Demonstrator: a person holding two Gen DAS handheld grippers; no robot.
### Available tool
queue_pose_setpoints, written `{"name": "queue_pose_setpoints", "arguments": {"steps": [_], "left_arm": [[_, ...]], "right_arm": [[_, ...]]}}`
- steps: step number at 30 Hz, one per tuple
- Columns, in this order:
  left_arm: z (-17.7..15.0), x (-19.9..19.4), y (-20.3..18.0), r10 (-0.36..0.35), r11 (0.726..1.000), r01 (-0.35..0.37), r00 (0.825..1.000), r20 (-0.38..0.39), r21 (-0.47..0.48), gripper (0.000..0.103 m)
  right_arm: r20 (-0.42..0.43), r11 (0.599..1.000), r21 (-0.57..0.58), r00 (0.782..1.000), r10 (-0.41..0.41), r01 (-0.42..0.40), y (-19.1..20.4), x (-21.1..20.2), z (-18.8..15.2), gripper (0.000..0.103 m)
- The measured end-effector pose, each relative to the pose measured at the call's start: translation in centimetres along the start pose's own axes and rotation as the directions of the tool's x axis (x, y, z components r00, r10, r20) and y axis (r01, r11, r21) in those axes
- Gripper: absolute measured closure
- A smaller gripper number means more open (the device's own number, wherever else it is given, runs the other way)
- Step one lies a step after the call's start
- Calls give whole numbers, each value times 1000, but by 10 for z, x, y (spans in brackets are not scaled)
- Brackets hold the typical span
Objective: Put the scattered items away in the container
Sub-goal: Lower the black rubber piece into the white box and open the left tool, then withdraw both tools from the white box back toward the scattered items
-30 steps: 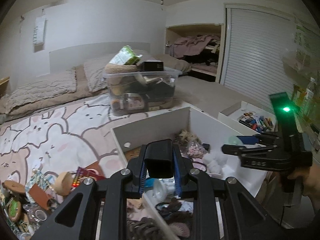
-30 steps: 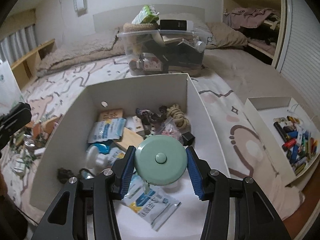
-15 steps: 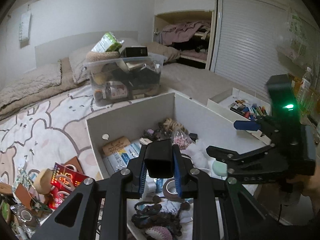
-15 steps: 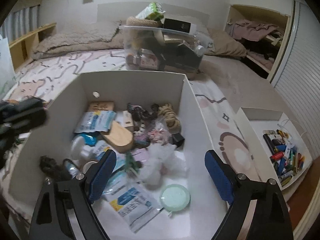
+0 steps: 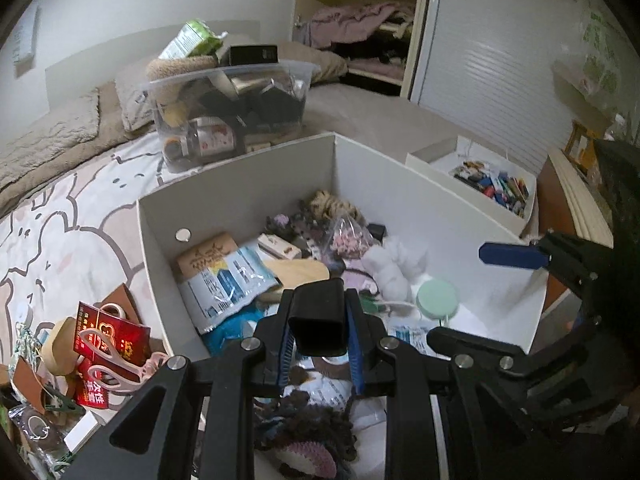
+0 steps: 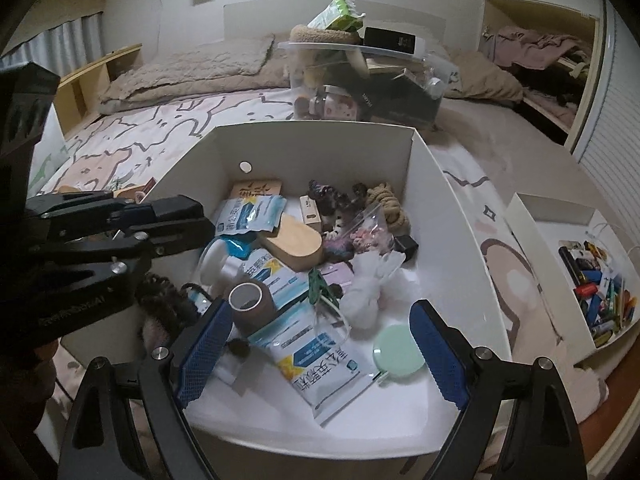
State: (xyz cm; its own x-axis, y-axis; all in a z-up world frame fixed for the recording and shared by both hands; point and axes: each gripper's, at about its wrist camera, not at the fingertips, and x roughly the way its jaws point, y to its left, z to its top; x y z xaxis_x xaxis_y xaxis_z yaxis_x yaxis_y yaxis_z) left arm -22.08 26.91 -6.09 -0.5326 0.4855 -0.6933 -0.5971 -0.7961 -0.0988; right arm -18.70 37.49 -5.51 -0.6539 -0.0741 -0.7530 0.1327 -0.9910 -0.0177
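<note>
The white box (image 5: pixel 400 184) (image 6: pixel 460 208) stands on the bed, holding several items. My left gripper (image 5: pixel 318 340) is shut on a black box-shaped item (image 5: pixel 318 316) and holds it above the box's near-left part; it also shows in the right wrist view (image 6: pixel 176 220). My right gripper (image 6: pixel 320 360) is open and empty above the box's near side. The mint round lid (image 6: pixel 398 348) (image 5: pixel 437 299) lies on the box floor between the right fingers. Scattered items, among them a red packet (image 5: pixel 108 340) and pink scissors (image 5: pixel 116 354), lie on the bed left of the box.
A clear bin (image 5: pixel 232 116) (image 6: pixel 364 88) full of things stands behind the white box. A smaller white tray of batteries and lighters (image 5: pixel 492 188) (image 6: pixel 596 280) sits to the right. Pillows lie at the headboard; a wooden edge runs on the right.
My right gripper opened and dropped the mint lid into the box, then pulled back a little. My left gripper carried the black item rightward over the box.
</note>
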Motion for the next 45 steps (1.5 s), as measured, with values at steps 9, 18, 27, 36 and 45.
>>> {"name": "queue_pose_setpoints", "arguments": {"steps": [9,18,27,36,45], "left_arm": [[-8,8,-18,-72,996,75,993,-90,37,80],[-9,7,-18,-66,997,69,992,-107,21,53],[-11,0,-13,-37,999,39,995,-95,23,53],[-10,-14,-9,-7,999,9,998,-62,32,53],[-11,-30,-1,43,999,-42,999,-28,24,8]], "right_arm": [[14,997,75,999,-30,29,-18,-9,-5,13],[22,994,100,999,-42,40,-24,-9,-6,13],[28,995,88,998,-48,46,-19,-11,-5,13],[43,994,102,998,-50,45,-17,-18,-2,13],[53,989,126,995,-79,72,-19,-25,-2,0]]}}
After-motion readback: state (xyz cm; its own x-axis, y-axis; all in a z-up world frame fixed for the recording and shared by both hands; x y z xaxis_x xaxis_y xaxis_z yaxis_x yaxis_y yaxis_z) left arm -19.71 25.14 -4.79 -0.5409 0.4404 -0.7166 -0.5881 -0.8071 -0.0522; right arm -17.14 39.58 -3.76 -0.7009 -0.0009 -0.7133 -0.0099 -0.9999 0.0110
